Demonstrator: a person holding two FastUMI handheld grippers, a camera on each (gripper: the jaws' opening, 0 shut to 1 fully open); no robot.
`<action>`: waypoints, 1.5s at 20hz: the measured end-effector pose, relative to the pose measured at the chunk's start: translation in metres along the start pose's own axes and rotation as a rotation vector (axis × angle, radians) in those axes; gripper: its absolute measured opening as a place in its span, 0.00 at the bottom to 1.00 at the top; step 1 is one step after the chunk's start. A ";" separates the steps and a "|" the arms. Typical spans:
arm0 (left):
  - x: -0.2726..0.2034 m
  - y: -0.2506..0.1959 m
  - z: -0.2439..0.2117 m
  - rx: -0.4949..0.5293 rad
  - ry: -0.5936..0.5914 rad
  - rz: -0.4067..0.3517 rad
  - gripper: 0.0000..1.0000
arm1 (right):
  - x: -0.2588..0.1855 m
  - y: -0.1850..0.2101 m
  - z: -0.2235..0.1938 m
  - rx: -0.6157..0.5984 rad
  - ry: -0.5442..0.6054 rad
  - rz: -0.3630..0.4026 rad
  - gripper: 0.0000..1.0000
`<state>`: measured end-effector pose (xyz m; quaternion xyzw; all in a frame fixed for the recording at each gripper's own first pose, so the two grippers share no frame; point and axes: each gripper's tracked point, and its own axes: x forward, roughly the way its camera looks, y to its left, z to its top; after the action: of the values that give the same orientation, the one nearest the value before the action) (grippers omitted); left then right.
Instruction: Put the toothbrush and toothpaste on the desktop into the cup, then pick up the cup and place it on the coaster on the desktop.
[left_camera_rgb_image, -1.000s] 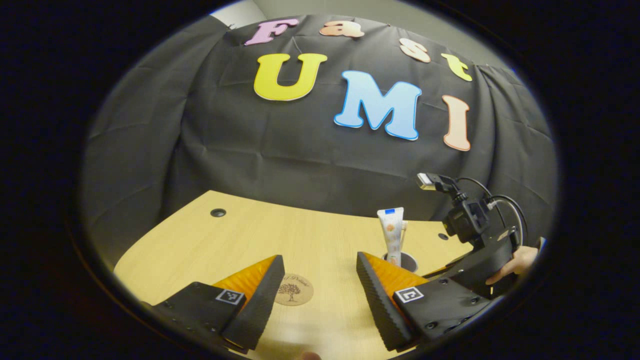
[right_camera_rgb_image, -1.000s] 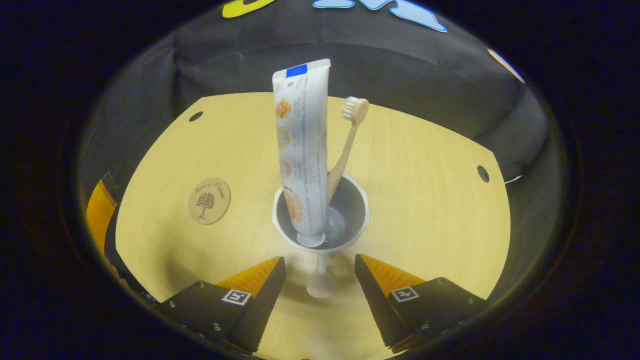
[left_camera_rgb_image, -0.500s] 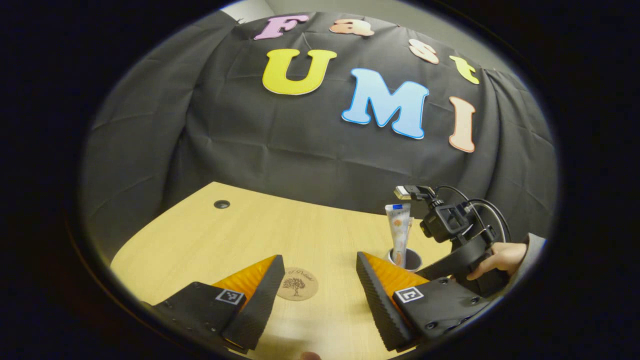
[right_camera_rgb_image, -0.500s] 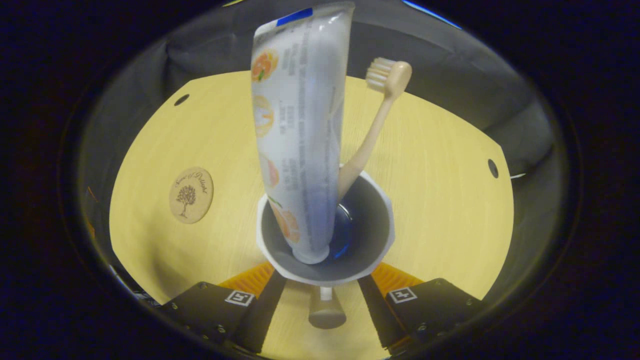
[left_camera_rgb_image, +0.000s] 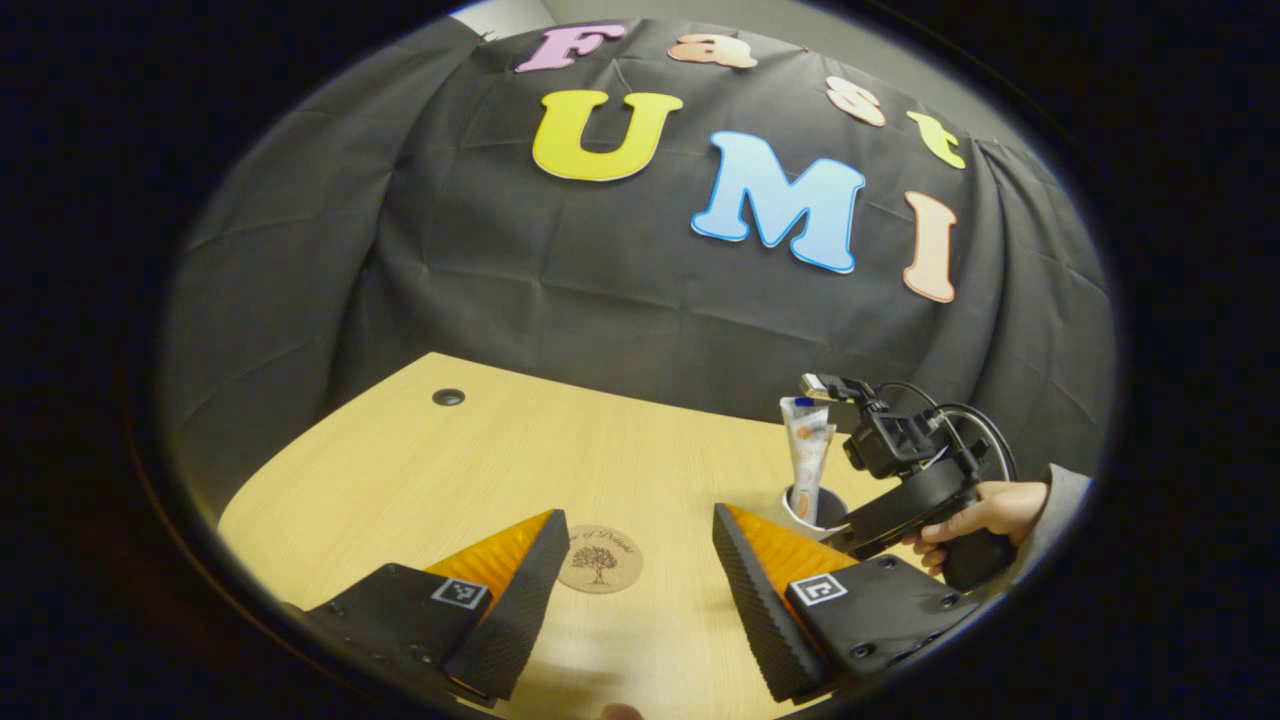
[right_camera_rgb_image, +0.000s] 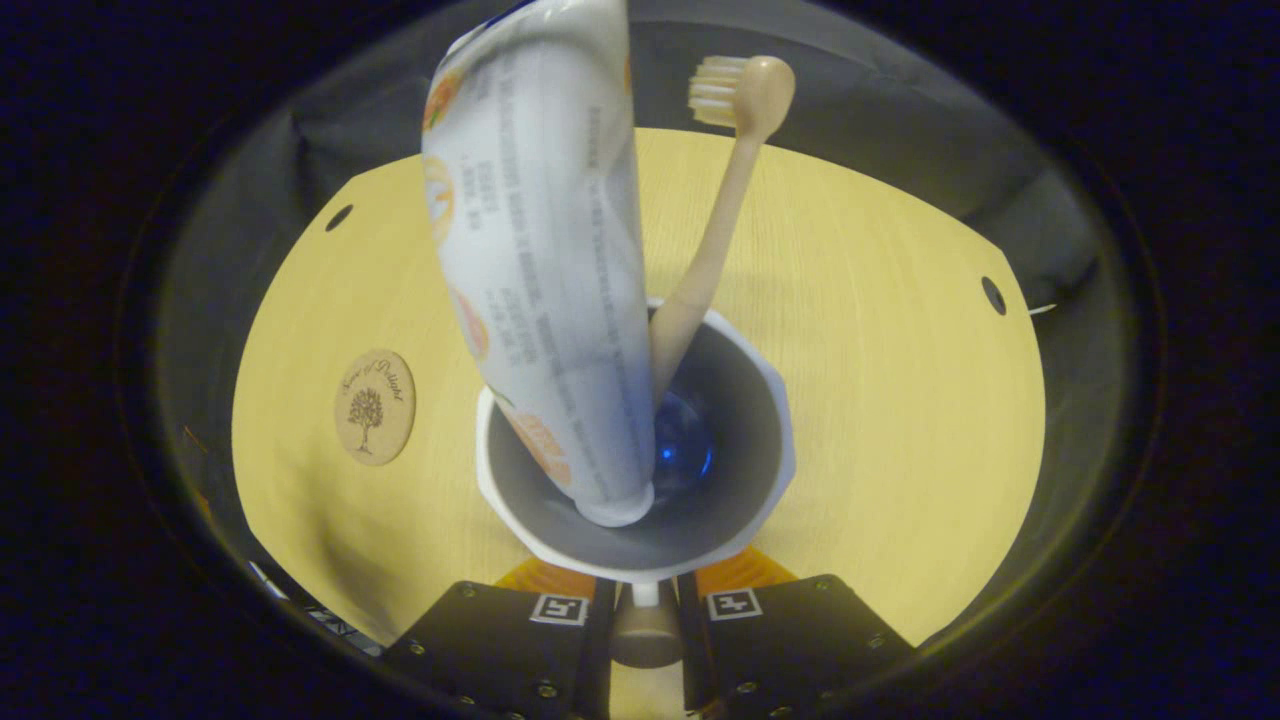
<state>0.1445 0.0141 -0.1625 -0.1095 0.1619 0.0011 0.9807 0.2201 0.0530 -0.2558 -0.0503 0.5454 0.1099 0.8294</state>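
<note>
- Since toothpaste and toothbrush stand in my cup, that part is done.
- My right gripper looks clamped on its stem, I think; coaster waits.
- Left gripper hangs apart.

Bare desktop between cup and coaster.

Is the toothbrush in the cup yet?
In: the beige toothbrush stands handle-down in the white cup, beside the white toothpaste tube.
</note>
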 end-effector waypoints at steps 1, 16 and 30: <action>-0.001 0.002 -0.001 -0.001 0.001 0.002 0.94 | 0.000 0.000 0.001 -0.007 -0.002 -0.002 0.28; -0.031 0.044 0.010 -0.010 -0.025 0.042 0.94 | -0.028 0.047 0.015 -0.042 -0.040 0.053 0.26; -0.086 0.131 0.011 -0.038 -0.044 0.130 0.94 | -0.025 0.160 0.029 -0.191 -0.044 0.087 0.26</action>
<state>0.0616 0.1474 -0.1531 -0.1175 0.1471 0.0703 0.9796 0.1987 0.2115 -0.2151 -0.1031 0.5158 0.1983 0.8270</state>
